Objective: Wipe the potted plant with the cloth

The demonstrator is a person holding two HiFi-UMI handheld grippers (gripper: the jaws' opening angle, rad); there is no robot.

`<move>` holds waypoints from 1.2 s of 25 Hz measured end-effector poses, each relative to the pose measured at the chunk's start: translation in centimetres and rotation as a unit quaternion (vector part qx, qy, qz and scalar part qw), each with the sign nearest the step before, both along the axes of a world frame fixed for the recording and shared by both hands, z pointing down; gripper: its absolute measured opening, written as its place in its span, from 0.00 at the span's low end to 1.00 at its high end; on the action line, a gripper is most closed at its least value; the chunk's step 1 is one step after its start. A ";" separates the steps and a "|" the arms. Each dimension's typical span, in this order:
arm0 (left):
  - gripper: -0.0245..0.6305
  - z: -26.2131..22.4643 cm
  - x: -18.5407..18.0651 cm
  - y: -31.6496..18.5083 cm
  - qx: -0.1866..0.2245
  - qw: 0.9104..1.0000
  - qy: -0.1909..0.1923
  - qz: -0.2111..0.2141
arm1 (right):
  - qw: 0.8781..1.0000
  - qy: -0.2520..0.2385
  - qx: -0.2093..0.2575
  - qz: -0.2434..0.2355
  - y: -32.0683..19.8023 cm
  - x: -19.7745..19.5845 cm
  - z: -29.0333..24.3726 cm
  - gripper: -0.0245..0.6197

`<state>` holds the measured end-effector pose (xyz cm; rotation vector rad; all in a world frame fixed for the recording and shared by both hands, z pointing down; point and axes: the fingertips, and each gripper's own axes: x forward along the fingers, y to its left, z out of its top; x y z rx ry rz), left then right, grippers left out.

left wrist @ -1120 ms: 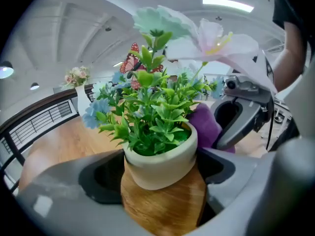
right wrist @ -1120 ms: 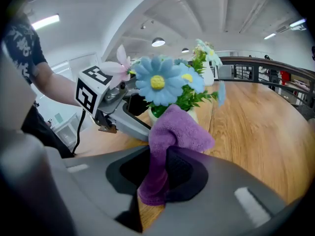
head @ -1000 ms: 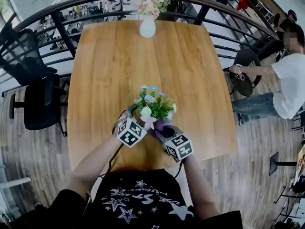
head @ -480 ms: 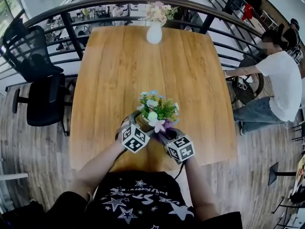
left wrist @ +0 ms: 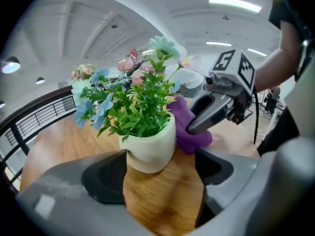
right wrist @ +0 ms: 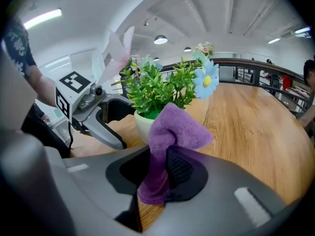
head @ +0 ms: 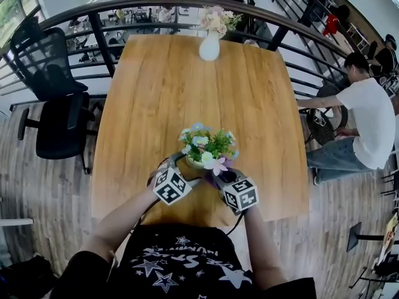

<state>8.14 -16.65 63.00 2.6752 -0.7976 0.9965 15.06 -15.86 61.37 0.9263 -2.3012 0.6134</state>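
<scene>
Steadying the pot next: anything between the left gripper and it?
Nothing visible: the pot sits at the tips of the left gripper's open fingers, which have just closed slightly, bare table between them. The right gripper's cloth is beside the pot.

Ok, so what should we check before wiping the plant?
1. Right gripper clamps the purple cloth: ok.
2. Potted plant upright on the wooden table: ok.
3. Left gripper steadies the white pot: not ok. Its jaws have just been closing slightly, with the pot between them, but they stand wide and do not clamp it.
4. Cloth touches the pot: cannot tell.
</scene>
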 end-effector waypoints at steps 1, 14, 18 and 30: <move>0.72 0.0 -0.5 0.1 0.000 1.000 0.000 0.012 | 1.000 0.002 0.000 -0.001 -0.1 0.0 0.0 0.17; 0.73 -2.9 -2.5 -3.6 0.010 0.975 0.032 0.219 | 1.000 0.004 -0.020 0.019 -0.8 0.8 0.7 0.17; 0.72 -2.6 -1.5 -3.8 0.001 0.961 0.027 0.276 | 1.000 0.008 -0.022 0.018 -0.9 0.8 0.8 0.17; 0.59 -2.1 -0.4 -4.1 -0.004 0.952 0.031 0.304 | 0.999 0.002 -0.020 0.027 -1.3 1.0 1.0 0.17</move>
